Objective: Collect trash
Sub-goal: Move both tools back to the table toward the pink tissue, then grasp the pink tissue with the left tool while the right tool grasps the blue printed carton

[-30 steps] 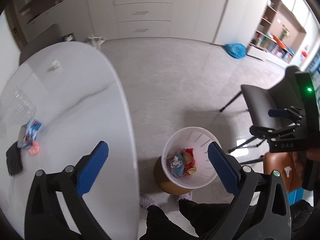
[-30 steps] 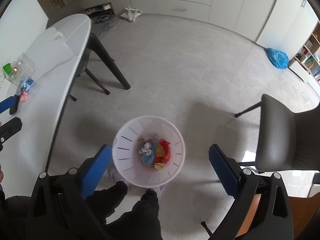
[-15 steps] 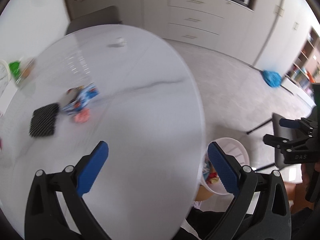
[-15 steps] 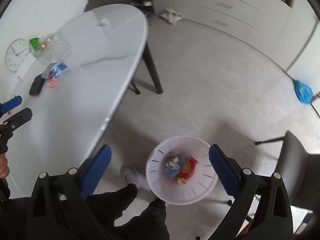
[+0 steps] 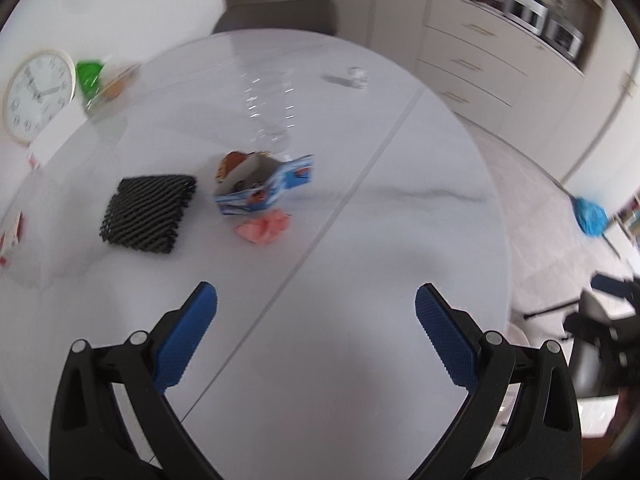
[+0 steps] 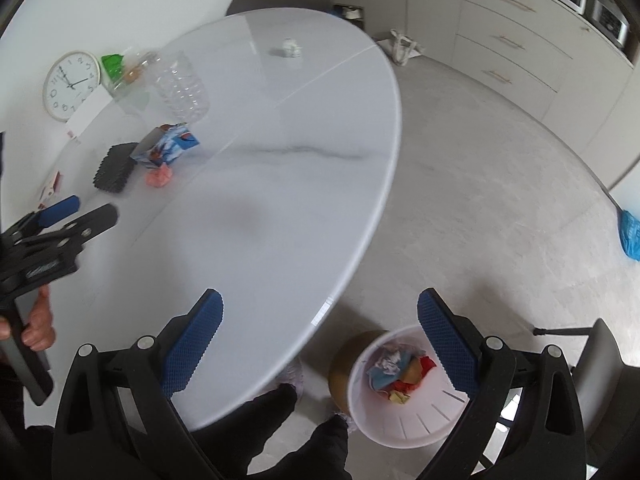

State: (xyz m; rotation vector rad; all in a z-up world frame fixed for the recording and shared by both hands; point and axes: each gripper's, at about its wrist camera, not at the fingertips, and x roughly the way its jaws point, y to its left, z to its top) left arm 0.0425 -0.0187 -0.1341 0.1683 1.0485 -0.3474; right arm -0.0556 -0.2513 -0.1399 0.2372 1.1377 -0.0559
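1. Holding the left gripper (image 5: 316, 300) low over the white table (image 5: 360, 240), you have its blue fingers (image 5: 188, 332) spread wide with nothing between them, aimed toward the far-left part of the tabletop.
2. In the right wrist view, your left hand (image 6: 38, 320) wraps the handle at the left edge, and that gripper points across the table toward the trash.
3. Ahead of it and to the left lies the black foam net (image 5: 149, 213); just beside it on the right sits the torn blue carton (image 5: 264, 184), with the pink crumpled wad (image 5: 264, 226) close in front of the carton.
4. Further back stands a clear plastic bottle (image 6: 180, 86), and a small white crumpled scrap (image 6: 291, 48) lies well apart near the far edge.
5. Your right gripper (image 6: 320, 320) hangs over the table's near edge, fingers spread wide and empty.
6. Below its right finger, the white bin (image 6: 400, 420) stands on the floor beside the table, with colourful trash inside.
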